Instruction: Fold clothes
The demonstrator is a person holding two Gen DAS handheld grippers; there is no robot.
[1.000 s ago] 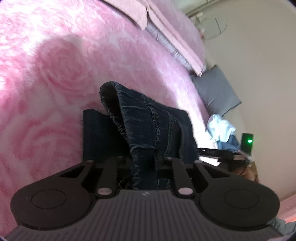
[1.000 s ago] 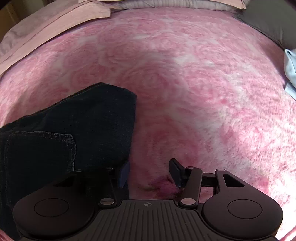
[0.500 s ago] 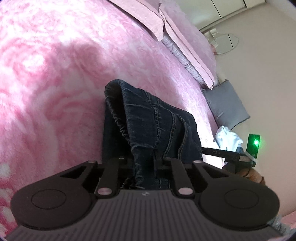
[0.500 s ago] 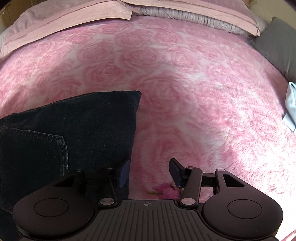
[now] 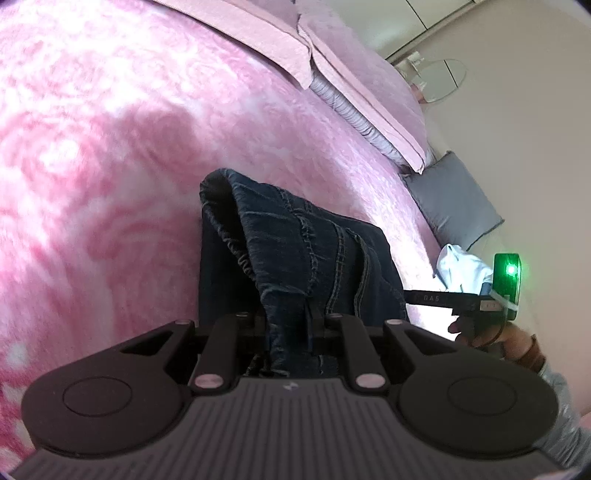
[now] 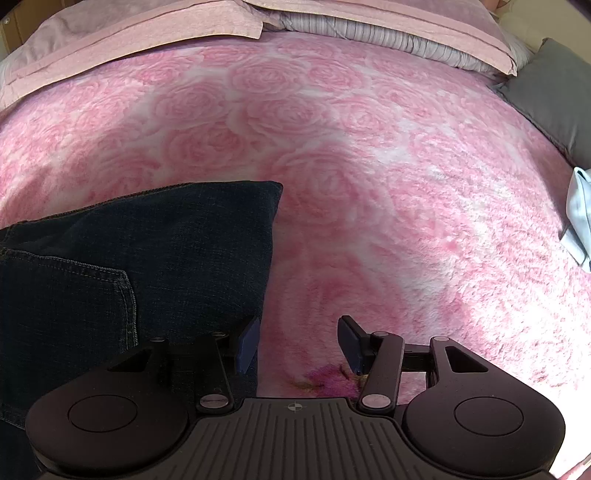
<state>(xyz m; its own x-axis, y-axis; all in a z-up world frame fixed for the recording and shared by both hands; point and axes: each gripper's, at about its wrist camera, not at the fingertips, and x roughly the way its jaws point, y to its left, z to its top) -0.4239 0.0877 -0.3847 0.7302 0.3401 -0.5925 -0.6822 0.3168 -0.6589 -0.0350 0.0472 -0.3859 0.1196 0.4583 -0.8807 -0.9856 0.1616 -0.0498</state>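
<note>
1. While the left wrist cam looked along its fingers, the left gripper (image 5: 290, 325) was clamped on a bunched fold of the dark jeans (image 5: 306, 254); the fabric filled the gap btwn the fingers, which sat close together w/ denim pinched in the middle.
2. Same view: jeans rose from the grip in a humped ridge, stitched seams running along it, gathered waistband edge on the left side. Their lower part lay on the pink rose-pattern blanket (image 5: 110, 166).
3. Same view, right side: the right gripper (image 5: 458, 298) showed side-on, partly behind the jeans, w/ a green-lit module (image 5: 508, 275) on it and the person's hand (image 5: 491, 332) around the handle. Finger state couldn't be told from here.
4. Same view, bkgd: pink pillows (image 5: 332, 66) at the head of the bed, a grey cushion (image 5: 454, 199) beyond, a pale blue garment (image 5: 461, 266) just below it.
5. Right wrist cam: right gripper (image 6: 297, 345) had its fingers wide apart, holding nothing; blue pads (image 6: 246, 341) visible. Left finger sat over the jeans' right edge, right finger over bare blanket (image 6: 369, 166).
6. Same view: jeans (image 6: 147, 266) lay flat at lower left, pocket stitching showing, a squared corner pointing toward bed centre.
7. Same view: pillows (image 6: 129, 29) across the top, grey cushion (image 6: 550, 85) top right, pale blue garment (image 6: 578, 218) at the right edge, well apart from the jeans.
</note>
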